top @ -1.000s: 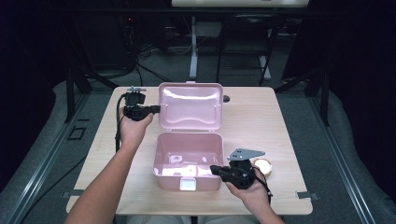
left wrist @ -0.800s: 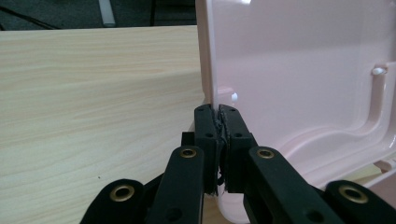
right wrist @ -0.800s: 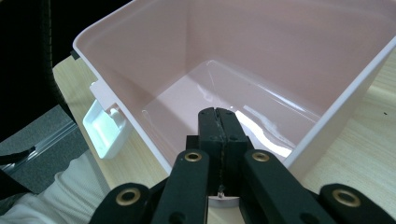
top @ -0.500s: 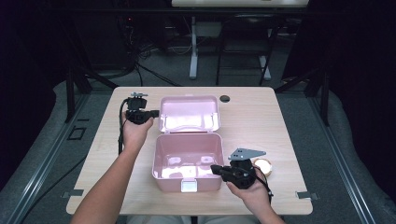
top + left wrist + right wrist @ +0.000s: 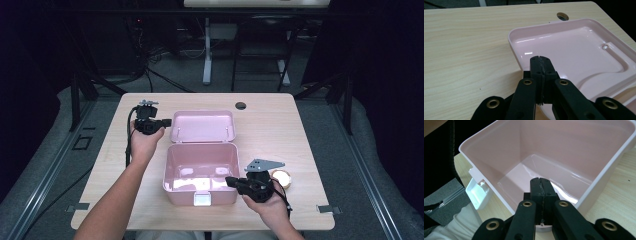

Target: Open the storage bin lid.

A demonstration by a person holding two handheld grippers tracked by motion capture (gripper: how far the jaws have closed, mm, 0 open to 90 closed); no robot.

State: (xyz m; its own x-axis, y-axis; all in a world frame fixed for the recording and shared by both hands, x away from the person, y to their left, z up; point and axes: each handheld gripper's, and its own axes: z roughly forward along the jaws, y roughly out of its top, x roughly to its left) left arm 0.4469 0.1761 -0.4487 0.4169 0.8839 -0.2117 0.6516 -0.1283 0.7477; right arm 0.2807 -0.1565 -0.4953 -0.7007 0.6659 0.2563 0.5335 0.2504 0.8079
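Pink box (image 5: 200,175): lay open on the table (image 5: 300,130), lid (image 5: 202,126) flat behind it.
Left gripper (image 5: 167,123): closed, empty, at the lid's left edge.
Right gripper (image 5: 229,181): closed, empty, at the box's right wall.

A pale pink plastic box (image 5: 200,172) sits at the centre of the high view, open and empty, its glossy floor catching light. Its hinged lid (image 5: 203,126) lies back flat just above it in frame, inner side up. A white latch (image 5: 202,199) hangs on the lower wall.
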